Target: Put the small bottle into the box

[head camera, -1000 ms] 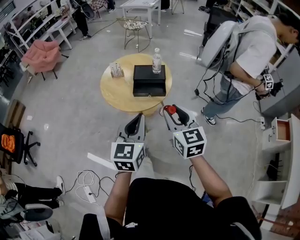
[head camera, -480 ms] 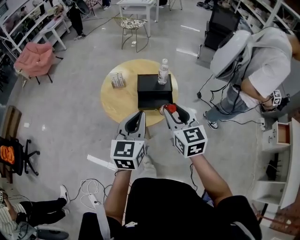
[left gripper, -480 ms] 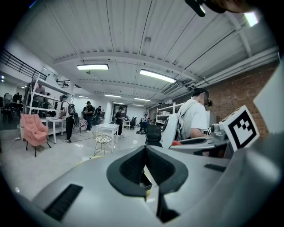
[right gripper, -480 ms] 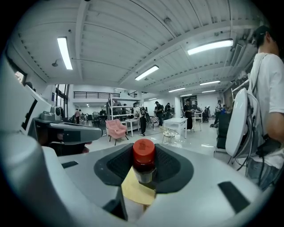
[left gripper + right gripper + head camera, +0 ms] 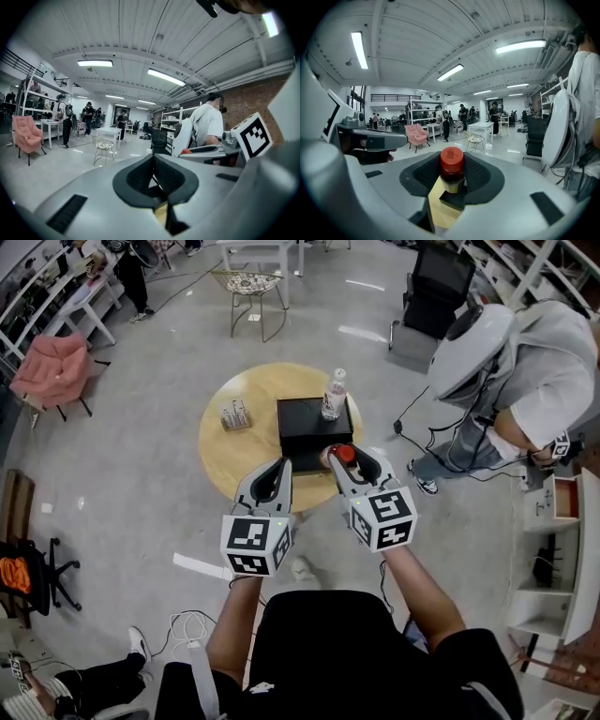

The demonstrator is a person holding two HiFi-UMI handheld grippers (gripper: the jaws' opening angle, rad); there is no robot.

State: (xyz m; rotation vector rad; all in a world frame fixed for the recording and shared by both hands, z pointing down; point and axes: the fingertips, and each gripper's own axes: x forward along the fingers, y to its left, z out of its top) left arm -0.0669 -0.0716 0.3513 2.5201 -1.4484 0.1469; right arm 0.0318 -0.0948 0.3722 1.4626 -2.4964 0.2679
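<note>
Small bottle (image 5: 452, 171), one, clamped in right gripper (image 5: 352, 461); left gripper (image 5: 273, 469) jaws together; one black box (image 5: 305, 423).

small bottle (image 5: 452, 171): sat between the right gripper (image 5: 349, 463) fingers (image 5: 423, 177).
box (image 5: 314, 423): lay on the bench (image 5: 230, 451), just beyond those fingers.
water bottle (image 5: 333, 395): stood on the box, far right.

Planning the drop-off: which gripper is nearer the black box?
Right. The right gripper, holding the small bottle, is at the near edge of the black box; the left gripper is farther back, to its left.
</note>
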